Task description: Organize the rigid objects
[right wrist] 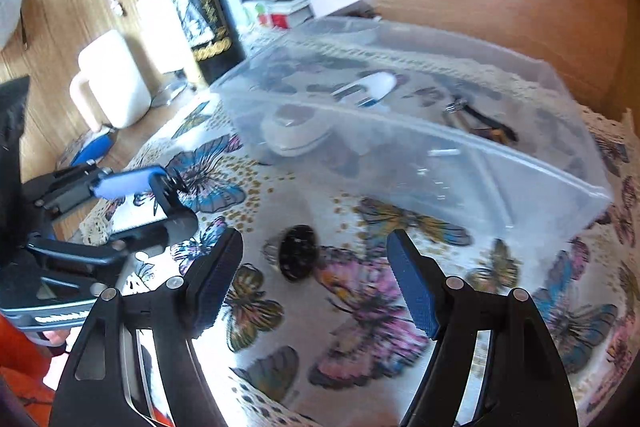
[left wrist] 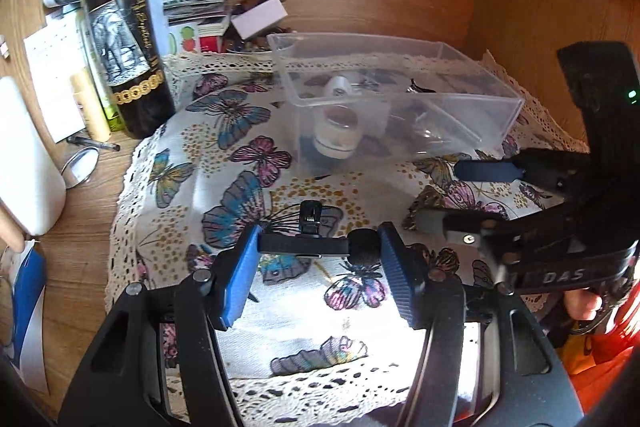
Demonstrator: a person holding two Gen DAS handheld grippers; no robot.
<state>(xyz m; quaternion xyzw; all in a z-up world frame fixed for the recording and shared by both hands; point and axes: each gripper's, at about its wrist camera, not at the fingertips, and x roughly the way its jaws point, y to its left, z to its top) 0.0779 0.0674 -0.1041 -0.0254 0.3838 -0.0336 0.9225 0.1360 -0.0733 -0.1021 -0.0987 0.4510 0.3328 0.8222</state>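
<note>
My left gripper (left wrist: 318,245) is shut on a black clip-on microphone (left wrist: 320,241), gripping it end to end above the butterfly cloth; its foam ball (left wrist: 363,241) is at the right pad. It also shows in the right wrist view (right wrist: 170,199). My right gripper (right wrist: 314,259) is open and empty above the cloth, over a small dark round object (right wrist: 298,251). It shows at the right of the left wrist view (left wrist: 460,195). A clear plastic box (left wrist: 400,99) sits beyond, holding a white round container (left wrist: 336,131) and small metal items.
A dark wine bottle (left wrist: 124,39) stands at the left by papers, tubes and a white jug (right wrist: 112,79). The butterfly tablecloth (left wrist: 248,155) covers the table. Wooden walls rise behind the box (right wrist: 420,115).
</note>
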